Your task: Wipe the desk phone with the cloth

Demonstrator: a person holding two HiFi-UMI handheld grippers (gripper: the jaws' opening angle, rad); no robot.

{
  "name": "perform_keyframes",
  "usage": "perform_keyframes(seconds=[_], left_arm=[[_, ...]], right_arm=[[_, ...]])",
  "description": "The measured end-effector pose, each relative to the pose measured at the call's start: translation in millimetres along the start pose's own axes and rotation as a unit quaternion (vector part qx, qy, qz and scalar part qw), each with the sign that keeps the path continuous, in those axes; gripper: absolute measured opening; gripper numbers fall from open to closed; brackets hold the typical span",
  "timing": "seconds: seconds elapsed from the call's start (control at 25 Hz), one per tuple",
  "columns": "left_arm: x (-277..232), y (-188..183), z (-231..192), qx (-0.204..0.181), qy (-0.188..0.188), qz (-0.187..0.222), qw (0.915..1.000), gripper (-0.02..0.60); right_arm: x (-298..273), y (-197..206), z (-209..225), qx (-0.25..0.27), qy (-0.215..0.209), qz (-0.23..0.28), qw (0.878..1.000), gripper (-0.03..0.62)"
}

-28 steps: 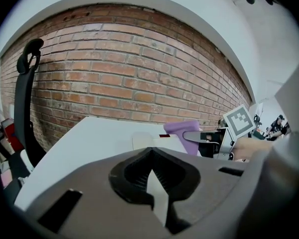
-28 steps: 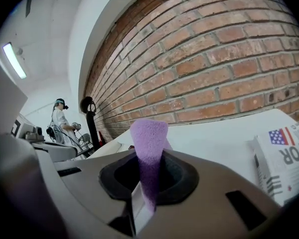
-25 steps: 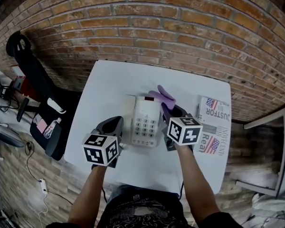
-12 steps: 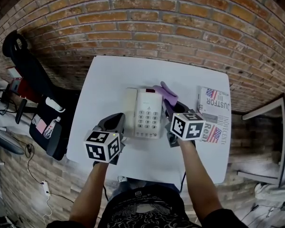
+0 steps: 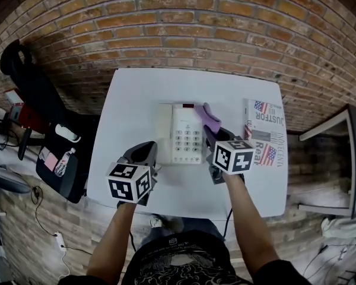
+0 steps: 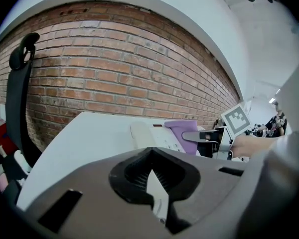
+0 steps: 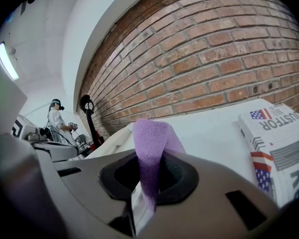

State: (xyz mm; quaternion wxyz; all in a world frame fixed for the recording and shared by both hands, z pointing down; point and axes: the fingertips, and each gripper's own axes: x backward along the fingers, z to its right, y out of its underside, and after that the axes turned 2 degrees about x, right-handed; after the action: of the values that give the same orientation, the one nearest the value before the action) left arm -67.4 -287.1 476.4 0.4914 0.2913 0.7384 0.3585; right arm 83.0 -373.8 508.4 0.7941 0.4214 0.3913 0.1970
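Holding cloth at the phone's right edge

Right gripper [image 7: 148, 176]: jaws clamped on a fold of the purple cloth [image 7: 150, 133], which sticks up and forward past the tips. From the head view the cloth lies over the far right corner of the desk phone [image 5: 185, 134].

Left gripper [image 6: 150, 179]: jaws closed together at the tips, nothing between them. It hangs above the white table [image 5: 133, 103], just beside the phone's near left corner and clear of it.

The phone sits mid-table, keypad up, handset [image 5: 164, 126] in its cradle on the left side. A folded newspaper [image 5: 266, 134] lies to the phone's right, near the right gripper. A brick wall [image 5: 225, 28] stands behind the table.
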Motion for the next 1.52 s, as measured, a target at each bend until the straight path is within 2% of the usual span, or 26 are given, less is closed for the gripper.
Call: perform_keyframes(seconds=[0.64,1.52], left_arm=[[30.9,13.4,-0.1,-0.01,0.027,0.002,0.9996,0.006],[77.1,43.6,-0.3,-0.03,0.068,0.003,0.9972,0.006]], right_arm=[[29.5,34.1,-27.7,-0.016,0.026,-0.005,1.0,0.048],[67.6,77.6,-56.5,-0.092,0.068,0.023,0.993,0.048]])
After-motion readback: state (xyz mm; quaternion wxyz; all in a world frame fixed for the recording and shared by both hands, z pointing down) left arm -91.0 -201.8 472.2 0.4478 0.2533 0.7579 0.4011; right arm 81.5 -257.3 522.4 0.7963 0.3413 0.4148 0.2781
